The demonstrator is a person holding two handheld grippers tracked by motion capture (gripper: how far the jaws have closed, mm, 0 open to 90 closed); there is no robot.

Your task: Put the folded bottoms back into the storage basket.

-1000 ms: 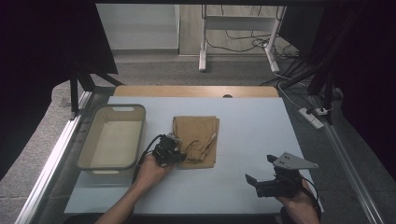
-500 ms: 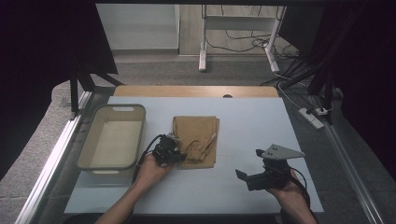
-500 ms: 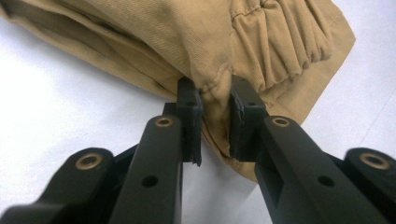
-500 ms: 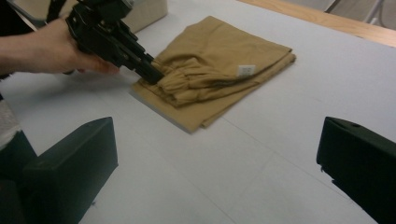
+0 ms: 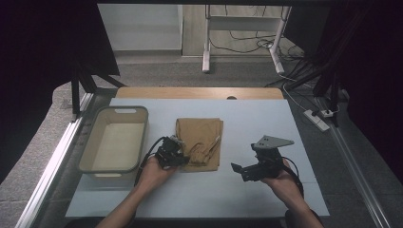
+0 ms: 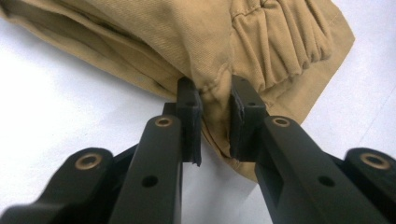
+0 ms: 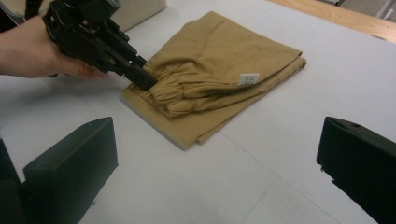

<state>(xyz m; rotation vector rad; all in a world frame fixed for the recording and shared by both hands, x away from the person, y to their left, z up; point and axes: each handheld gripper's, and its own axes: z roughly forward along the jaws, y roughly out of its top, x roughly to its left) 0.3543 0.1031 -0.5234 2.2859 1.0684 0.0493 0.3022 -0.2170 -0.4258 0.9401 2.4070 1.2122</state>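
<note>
A folded tan garment (image 5: 202, 135) with an elastic waistband lies in the middle of the white table (image 5: 256, 118). My left gripper (image 5: 182, 156) is at its near left corner, shut on a bunched fold of cloth beside the waistband (image 6: 280, 51). In the left gripper view the cloth (image 6: 233, 37) is pinched between the two jaws of that gripper (image 6: 215, 91). My right gripper (image 5: 240, 171) hovers to the right of the garment, turned toward it and wide open with nothing between its jaws. The right gripper view shows its open jaws (image 7: 217, 135), the garment (image 7: 224, 60), its white label (image 7: 248, 78) and the left gripper (image 7: 147, 83).
A grey rectangular bin (image 5: 86, 152) stands left of the garment, close to the left hand. A wooden strip (image 5: 199, 92) runs along the table's far edge. Cables and a power strip (image 5: 317, 118) lie on the floor to the right.
My right gripper has moved left and a little forward, closer to the garment. The left gripper has stayed at the garment's corner.
</note>
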